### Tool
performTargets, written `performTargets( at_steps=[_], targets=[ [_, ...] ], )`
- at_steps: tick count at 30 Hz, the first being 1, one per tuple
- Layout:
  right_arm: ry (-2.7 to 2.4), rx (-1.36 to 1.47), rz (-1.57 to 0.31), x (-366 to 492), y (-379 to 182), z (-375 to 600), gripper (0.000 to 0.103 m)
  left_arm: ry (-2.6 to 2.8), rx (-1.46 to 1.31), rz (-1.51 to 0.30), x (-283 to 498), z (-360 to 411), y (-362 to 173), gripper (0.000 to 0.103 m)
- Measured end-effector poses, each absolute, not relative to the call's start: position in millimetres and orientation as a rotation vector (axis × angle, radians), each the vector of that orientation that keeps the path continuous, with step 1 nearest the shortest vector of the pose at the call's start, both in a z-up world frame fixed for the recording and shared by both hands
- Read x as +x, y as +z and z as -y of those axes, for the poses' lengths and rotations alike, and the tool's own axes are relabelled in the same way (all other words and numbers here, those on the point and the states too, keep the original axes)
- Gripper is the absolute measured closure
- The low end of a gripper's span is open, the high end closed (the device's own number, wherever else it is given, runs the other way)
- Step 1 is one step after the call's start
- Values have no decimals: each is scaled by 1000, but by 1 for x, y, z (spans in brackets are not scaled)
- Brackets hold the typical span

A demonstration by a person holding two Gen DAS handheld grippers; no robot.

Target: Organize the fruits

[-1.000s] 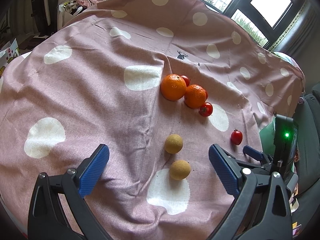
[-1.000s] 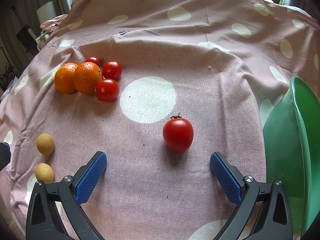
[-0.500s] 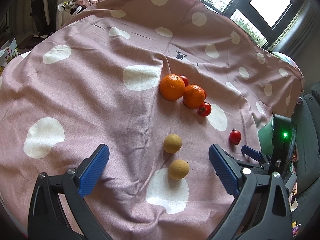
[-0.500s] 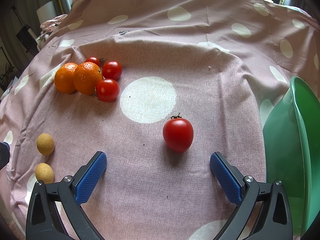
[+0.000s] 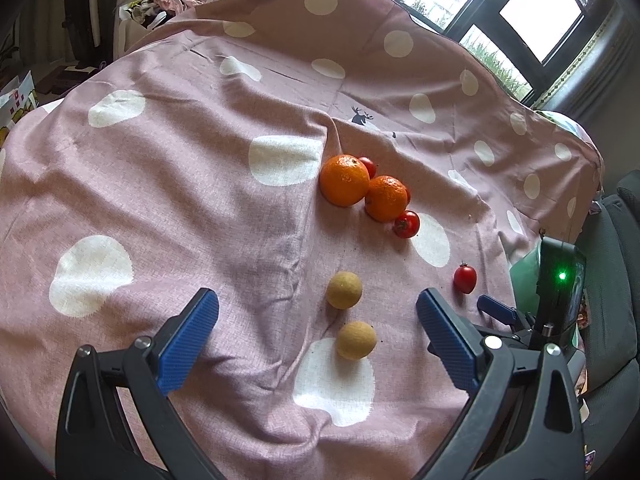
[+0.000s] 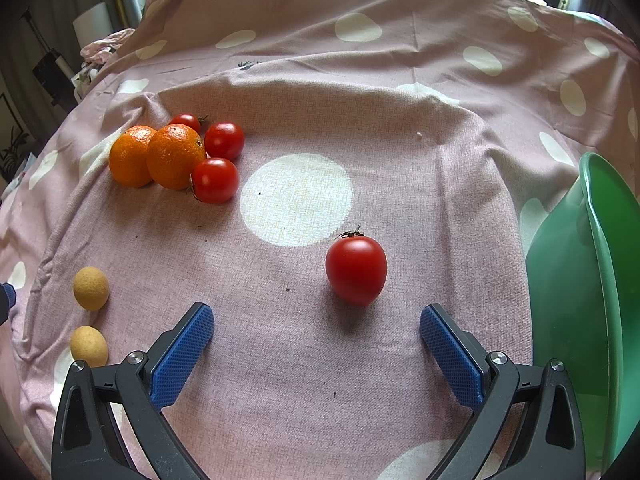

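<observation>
On a pink polka-dot cloth (image 5: 180, 184) lie two oranges (image 5: 345, 180) (image 6: 176, 156) with small tomatoes (image 6: 214, 181) clustered against them. A lone red tomato (image 6: 356, 270) sits just ahead of my right gripper (image 6: 316, 322), which is open and holds nothing. Two tan round fruits (image 5: 344, 290) (image 5: 356, 340) lie just ahead of my left gripper (image 5: 318, 312), also open with nothing between its fingers. The lone tomato (image 5: 465, 278) shows at the right in the left wrist view, beside the right gripper's body (image 5: 558, 280).
A green plastic bowl (image 6: 600, 264) stands at the right edge of the cloth. The cloth drops off over the table's edges all round. Windows, a chair and clutter lie beyond the far side.
The left wrist view has shifted very slightly, with the fruits a touch higher and to the left. The right gripper and its tomato have not moved.
</observation>
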State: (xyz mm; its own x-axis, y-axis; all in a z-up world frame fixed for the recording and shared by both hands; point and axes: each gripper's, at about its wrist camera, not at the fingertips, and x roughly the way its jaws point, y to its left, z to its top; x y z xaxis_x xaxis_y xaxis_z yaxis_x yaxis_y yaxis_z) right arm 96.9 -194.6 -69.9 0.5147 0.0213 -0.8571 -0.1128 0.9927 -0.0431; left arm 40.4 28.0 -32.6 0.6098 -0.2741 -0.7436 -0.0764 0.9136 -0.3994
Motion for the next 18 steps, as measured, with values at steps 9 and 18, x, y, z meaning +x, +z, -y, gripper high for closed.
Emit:
performTargets(
  at_steps=[9,18],
  targets=[
    [81,-97,-1028,98,-70,194,1,-137,-431,-911,37,-28,-30,3],
    [81,-97,-1028,98,-70,194,1,-137,-424,-913,37,-28,-30,3]
  ],
)
